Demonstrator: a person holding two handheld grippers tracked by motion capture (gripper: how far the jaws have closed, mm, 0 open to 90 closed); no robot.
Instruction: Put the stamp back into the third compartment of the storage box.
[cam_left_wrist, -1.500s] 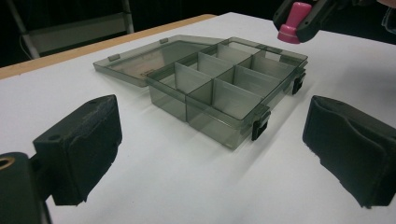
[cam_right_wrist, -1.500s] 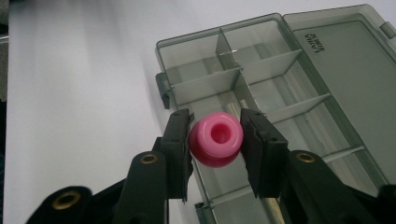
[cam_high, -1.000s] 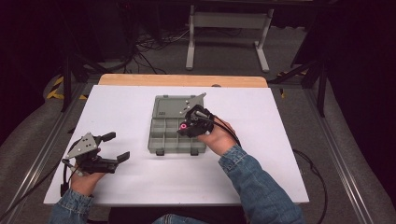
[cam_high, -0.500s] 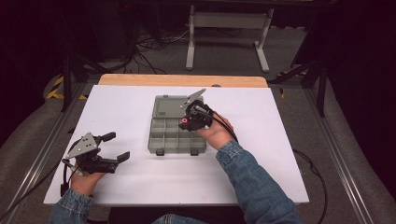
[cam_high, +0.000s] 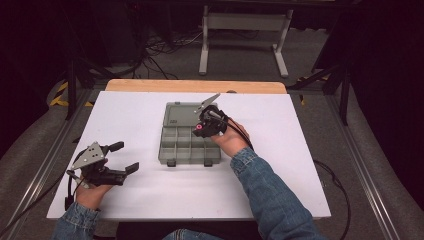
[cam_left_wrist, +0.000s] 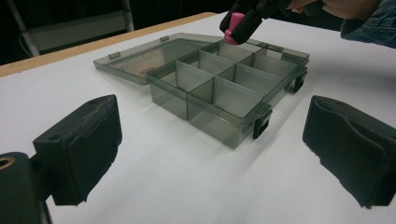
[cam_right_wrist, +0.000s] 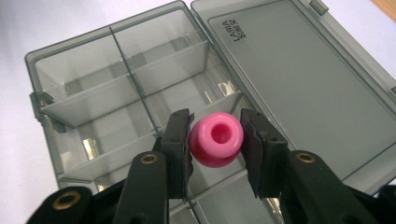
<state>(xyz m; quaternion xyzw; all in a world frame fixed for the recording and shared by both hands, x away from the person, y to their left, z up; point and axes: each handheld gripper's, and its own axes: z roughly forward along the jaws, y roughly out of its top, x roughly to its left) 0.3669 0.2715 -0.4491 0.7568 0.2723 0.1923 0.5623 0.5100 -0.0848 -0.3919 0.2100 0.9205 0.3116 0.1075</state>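
A grey see-through compartment box (cam_high: 182, 147) lies open mid-table, its lid (cam_high: 181, 113) flat on the far side. My right gripper (cam_high: 200, 129) hangs over the box's far right compartments, shut on a pink bead (cam_right_wrist: 216, 138) with a hole through it. Both pads (cam_right_wrist: 177, 140) press the bead's sides. From the left gripper view the bead (cam_left_wrist: 232, 34) hovers just above the box's far corner (cam_left_wrist: 261, 51). My left gripper (cam_high: 122, 157) rests at the table's near left, open, nothing between its pads (cam_left_wrist: 84, 140).
The white table top (cam_high: 280, 165) has a wooden strip (cam_high: 195, 86) along its far edge. Behind it stand a metal frame (cam_high: 240, 30) and cables on the floor. A denim sleeve (cam_high: 270, 195) crosses the near right.
My right gripper with the pink bead has drifted a little left and down over the box. The left gripper has stayed put.
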